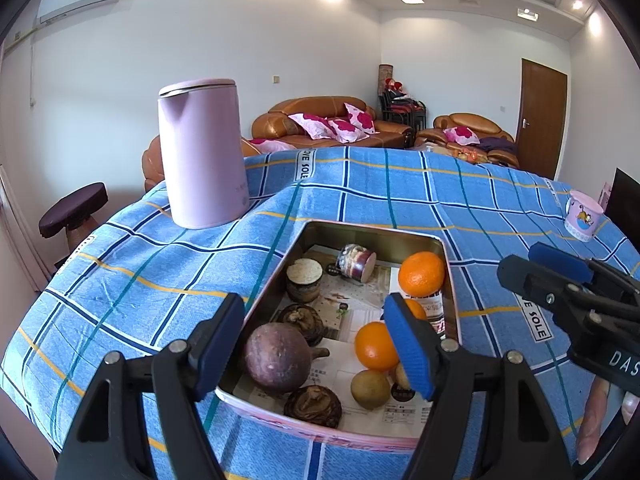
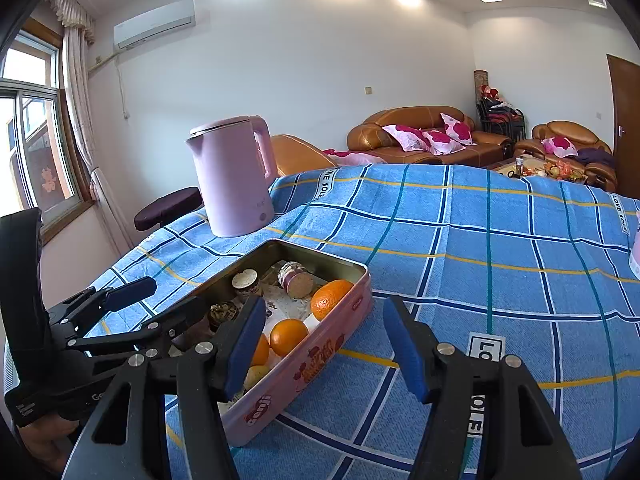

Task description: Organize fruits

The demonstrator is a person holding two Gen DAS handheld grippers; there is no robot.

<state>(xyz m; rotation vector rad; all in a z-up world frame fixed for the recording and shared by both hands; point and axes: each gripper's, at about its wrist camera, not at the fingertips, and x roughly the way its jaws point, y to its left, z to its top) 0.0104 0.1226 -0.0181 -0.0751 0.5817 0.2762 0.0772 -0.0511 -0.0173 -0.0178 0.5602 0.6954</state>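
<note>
Fruits sit together in the open tin (image 1: 450, 280) on the blue checked cloth (image 1: 140, 280) over the counter: oranges (image 1: 422, 274) along the right wall, a dark round fruit (image 1: 276, 358), brown wrinkled pieces and a small yellow-brown fruit (image 1: 370, 389) toward the near end. Left hand-held gripper (image 1: 320, 344) hangs over the tin's near end, jaws spread, nothing between them. Right hand-held gripper (image 2: 324, 344) is also spread and empty, beside the tin's right wall. This layout fits sorting underway or finished. Any pick would do best from above, pads straddling one fruit clear of neighbours and the tin wall. The pink kettle (image 1: 202, 152) stands well behind
</note>
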